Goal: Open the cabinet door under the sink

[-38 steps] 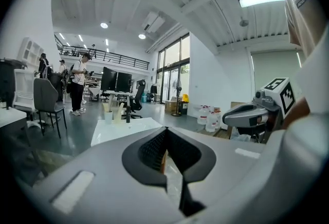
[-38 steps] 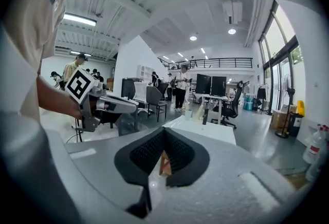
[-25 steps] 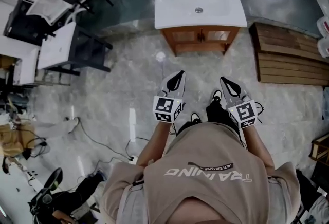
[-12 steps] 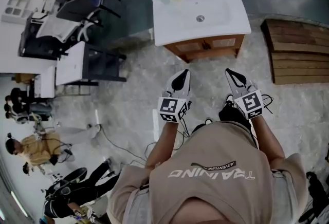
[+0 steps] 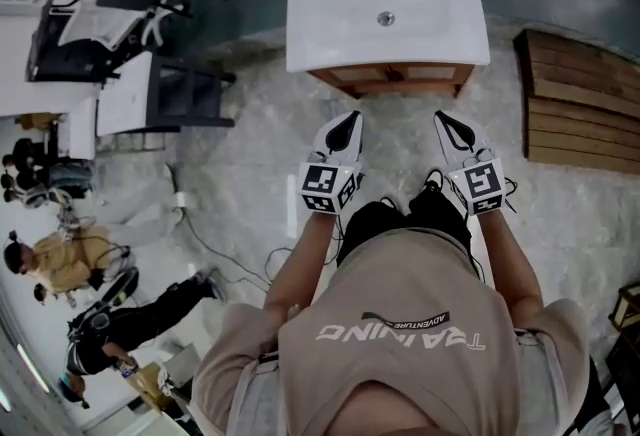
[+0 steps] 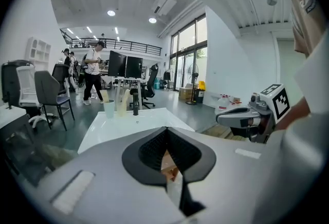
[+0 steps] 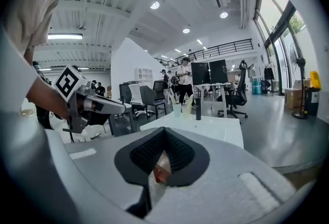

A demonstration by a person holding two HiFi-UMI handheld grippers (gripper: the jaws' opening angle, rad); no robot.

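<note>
Just short of the cabinet (image 5: 390,79) — left gripper (image 5: 349,119) and right gripper (image 5: 443,118), jaws closed, both empty.

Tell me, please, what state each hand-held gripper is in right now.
Left hand-held gripper: closed, holding nothing.
Right hand-held gripper: closed, holding nothing.

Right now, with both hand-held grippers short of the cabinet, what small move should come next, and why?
Probably bring the right hand-held gripper closer to the cabinet doors and open its jaws. The doors look closed, it and the left hand-held gripper are shut and empty, and bare floor lies between.
</note>
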